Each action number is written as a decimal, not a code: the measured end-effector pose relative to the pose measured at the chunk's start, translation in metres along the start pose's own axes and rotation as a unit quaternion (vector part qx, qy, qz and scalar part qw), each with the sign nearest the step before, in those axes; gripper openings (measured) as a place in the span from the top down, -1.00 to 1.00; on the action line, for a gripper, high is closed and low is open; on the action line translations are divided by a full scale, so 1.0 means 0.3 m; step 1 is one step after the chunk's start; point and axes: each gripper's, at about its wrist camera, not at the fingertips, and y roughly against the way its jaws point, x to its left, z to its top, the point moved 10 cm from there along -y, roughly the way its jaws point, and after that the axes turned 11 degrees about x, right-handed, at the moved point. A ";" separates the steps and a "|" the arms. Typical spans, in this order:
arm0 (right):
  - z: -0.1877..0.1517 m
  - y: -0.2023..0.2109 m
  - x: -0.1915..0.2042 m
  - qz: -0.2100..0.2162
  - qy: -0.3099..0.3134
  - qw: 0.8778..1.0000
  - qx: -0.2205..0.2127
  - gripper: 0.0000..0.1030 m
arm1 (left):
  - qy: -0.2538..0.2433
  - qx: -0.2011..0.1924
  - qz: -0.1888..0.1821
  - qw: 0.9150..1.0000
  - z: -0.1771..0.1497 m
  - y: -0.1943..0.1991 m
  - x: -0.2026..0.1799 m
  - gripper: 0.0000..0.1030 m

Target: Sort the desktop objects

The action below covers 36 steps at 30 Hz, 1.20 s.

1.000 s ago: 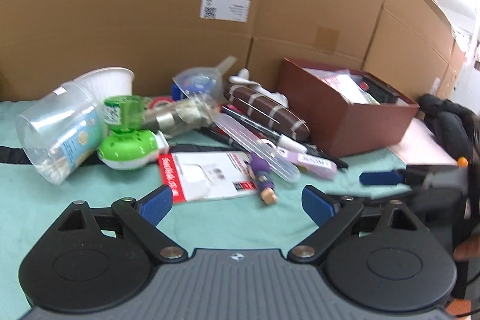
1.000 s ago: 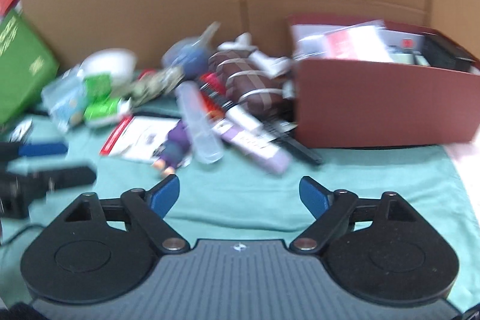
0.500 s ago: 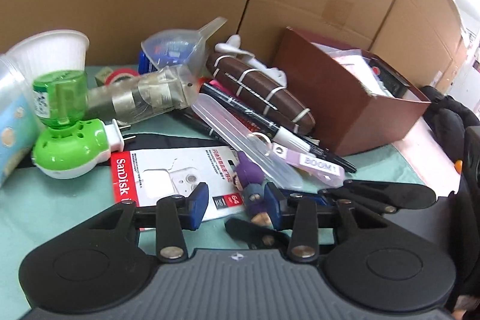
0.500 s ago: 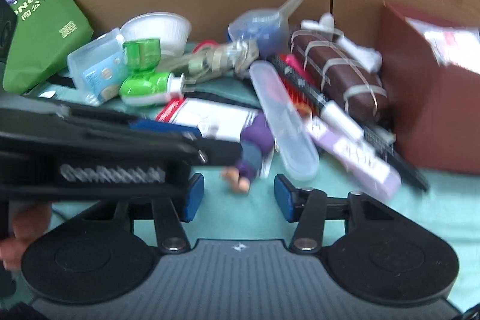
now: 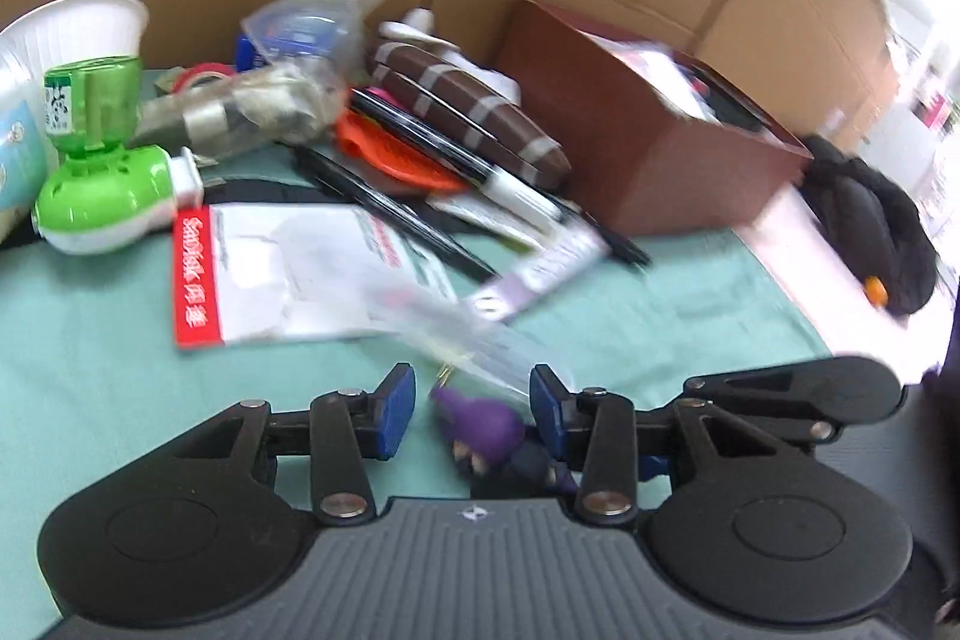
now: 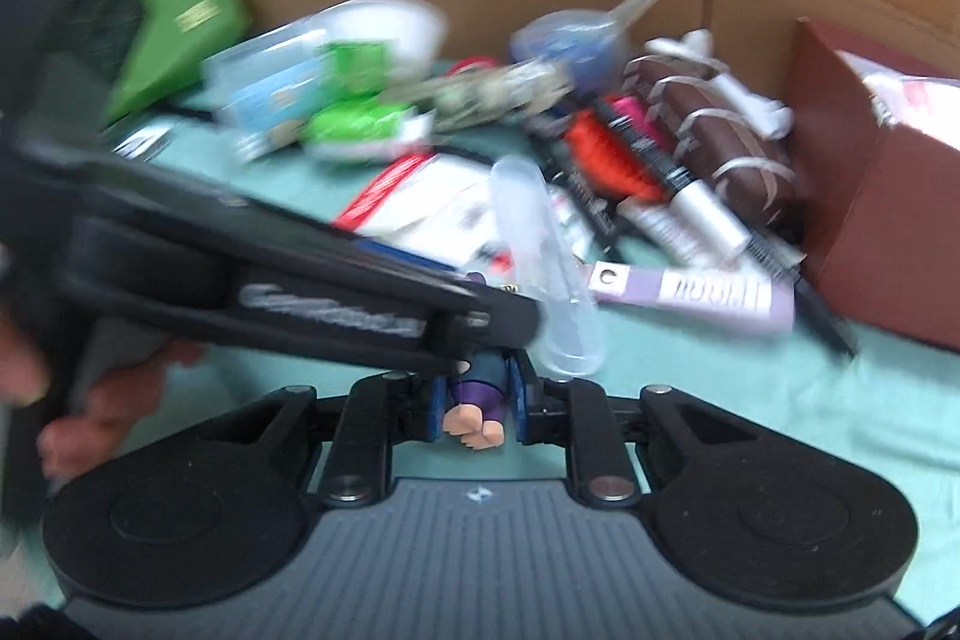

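Grippers converge on a small purple-clad figurine with bare pink feet (image 6: 474, 403) on the teal cloth-covered table (image 5: 90, 352).

Right gripper (image 6: 474, 403) is closing, its blue pads tight against the figurine's body, feet sticking out toward 6 o'clock in the right wrist view. Left gripper (image 5: 471, 409) stands partly open; the figurine (image 5: 486, 424) lies between its pads, close to the right-hand one, though blur hides whether it touches. From the right wrist camera the left gripper's black body crosses from 9 o'clock toward centre, a hand (image 6: 102, 400) beneath it. A clear plastic tube case (image 6: 540, 256) lies at 12 o'clock of the figurine, a lilac tag (image 6: 690, 289) at 2 o'clock, and a dark red cardboard box (image 6: 882, 196) at 3 o'clock.
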 end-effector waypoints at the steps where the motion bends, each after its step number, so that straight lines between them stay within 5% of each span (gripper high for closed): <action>1: -0.022 0.018 0.023 0.009 0.011 1.000 0.005 0.62 | -0.006 0.002 -0.002 1.000 -0.022 0.005 -0.012 0.28; 2: -0.043 0.034 0.044 0.020 0.019 1.000 0.011 0.61 | -0.011 0.000 0.003 1.000 -0.039 0.012 -0.017 0.42; 10: -0.107 0.092 0.090 0.031 0.044 0.998 0.013 0.57 | 0.013 -0.015 0.009 1.000 -0.067 0.068 0.010 0.42; 14: -0.057 0.156 0.028 0.027 0.018 0.999 -0.025 0.54 | 0.051 -0.029 0.024 0.998 -0.055 0.099 0.073 0.00; 19: -0.011 0.131 -0.060 -0.001 -0.003 1.000 -0.031 0.43 | 0.071 -0.032 0.027 0.997 -0.031 0.081 0.091 -0.15; 22: -0.023 0.061 -0.053 0.002 0.011 1.000 -0.007 0.18 | 0.067 -0.032 0.031 0.997 -0.016 0.061 0.077 -0.22; 24: -0.038 0.018 -0.033 -0.010 0.025 1.000 0.010 0.18 | 0.061 -0.033 0.033 0.997 -0.005 0.048 0.072 -0.17; 26: -0.043 0.018 -0.006 -0.018 0.038 0.999 0.009 0.29 | 0.062 -0.030 0.027 0.997 0.008 0.035 0.068 0.14; 27: -0.043 0.025 0.010 -0.009 0.043 0.999 0.012 0.43 | 0.069 -0.025 0.019 0.997 0.016 0.027 0.067 0.16; 36: -0.004 -0.006 0.025 -0.004 0.037 0.999 0.009 0.40 | 0.045 -0.015 0.042 0.998 0.042 -0.010 0.038 0.20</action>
